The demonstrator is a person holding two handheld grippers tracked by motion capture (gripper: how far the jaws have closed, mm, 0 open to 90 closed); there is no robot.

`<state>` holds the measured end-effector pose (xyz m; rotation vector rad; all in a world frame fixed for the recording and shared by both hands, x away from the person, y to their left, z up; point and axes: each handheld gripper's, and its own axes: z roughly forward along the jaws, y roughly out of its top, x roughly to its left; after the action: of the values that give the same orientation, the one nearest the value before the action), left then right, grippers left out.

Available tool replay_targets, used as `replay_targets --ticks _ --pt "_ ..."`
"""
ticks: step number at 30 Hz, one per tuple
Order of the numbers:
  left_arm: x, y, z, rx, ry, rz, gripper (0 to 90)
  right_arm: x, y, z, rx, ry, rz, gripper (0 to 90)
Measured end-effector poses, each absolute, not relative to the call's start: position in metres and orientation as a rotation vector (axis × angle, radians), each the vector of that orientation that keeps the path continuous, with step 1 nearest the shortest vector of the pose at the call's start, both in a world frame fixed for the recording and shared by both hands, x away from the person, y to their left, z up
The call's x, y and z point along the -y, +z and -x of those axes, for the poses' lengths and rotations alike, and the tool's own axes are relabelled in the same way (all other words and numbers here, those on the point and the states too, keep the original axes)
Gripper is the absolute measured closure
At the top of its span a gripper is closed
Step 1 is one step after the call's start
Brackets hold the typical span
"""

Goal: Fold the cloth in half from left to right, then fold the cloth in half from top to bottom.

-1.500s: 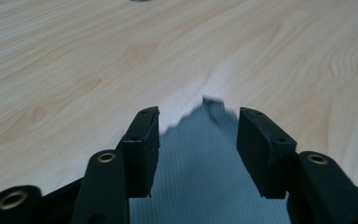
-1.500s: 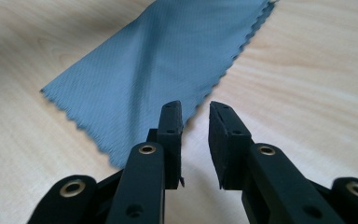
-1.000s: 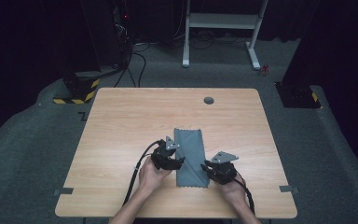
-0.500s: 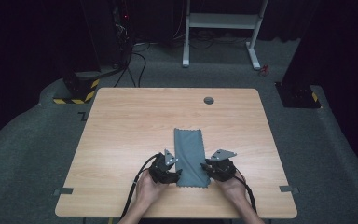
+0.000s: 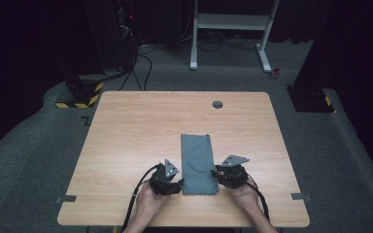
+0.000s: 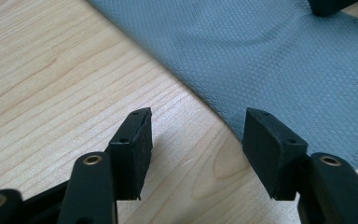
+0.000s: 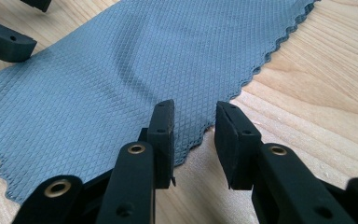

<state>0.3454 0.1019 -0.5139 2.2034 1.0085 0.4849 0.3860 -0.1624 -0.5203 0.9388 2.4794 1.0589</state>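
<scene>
We see a grey cloth [image 5: 198,164] lying flat as a long strip on the wooden table [image 5: 126,126], toward six o'clock. Our left gripper [image 5: 174,183] sits at the cloth's nine o'clock near corner, jaws wide and empty. Our right gripper [image 5: 219,174], at three o'clock, has just been opening, straddling the edge without pinching. No corner is lifted; any fold seems not yet begun.

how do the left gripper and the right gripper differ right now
The left gripper has its jaws wide apart over bare table, beside the cloth; the right gripper has a narrower gap and sits right at the cloth's edge. Both are open, pinch nothing, and flank the cloth's near end.
</scene>
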Motion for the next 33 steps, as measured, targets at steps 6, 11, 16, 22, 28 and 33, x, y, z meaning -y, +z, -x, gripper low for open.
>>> replay_targets --ticks 6,11,16,22,28,33 --pt "-0.092 -0.507 -0.356 -0.974 0.507 -2.08 42.3 0.163 -0.521 -0.386 -2.477 1.063 -0.94 68.3" --pt "-0.08 -0.519 -0.377 -1.044 0.521 -2.131 41.9 0.163 -0.521 -0.385 -2.478 1.065 -0.936 68.0" --pt "-0.091 -0.522 -0.376 -1.073 0.518 -2.109 41.8 0.164 -0.522 -0.386 -2.476 1.082 -0.927 67.8" --pt "-0.1 -0.523 -0.369 -1.101 0.493 -2.083 41.9 0.164 -0.522 -0.386 -2.472 1.078 -0.934 67.8" --pt "-0.099 -0.521 -0.356 -1.059 0.432 -2.069 38.6 0.163 -0.522 -0.385 -2.467 1.076 -0.94 67.7" --pt "-0.094 -0.522 -0.339 -0.999 0.436 -2.118 37.0 0.164 -0.522 -0.386 -2.473 1.073 -0.932 67.5"
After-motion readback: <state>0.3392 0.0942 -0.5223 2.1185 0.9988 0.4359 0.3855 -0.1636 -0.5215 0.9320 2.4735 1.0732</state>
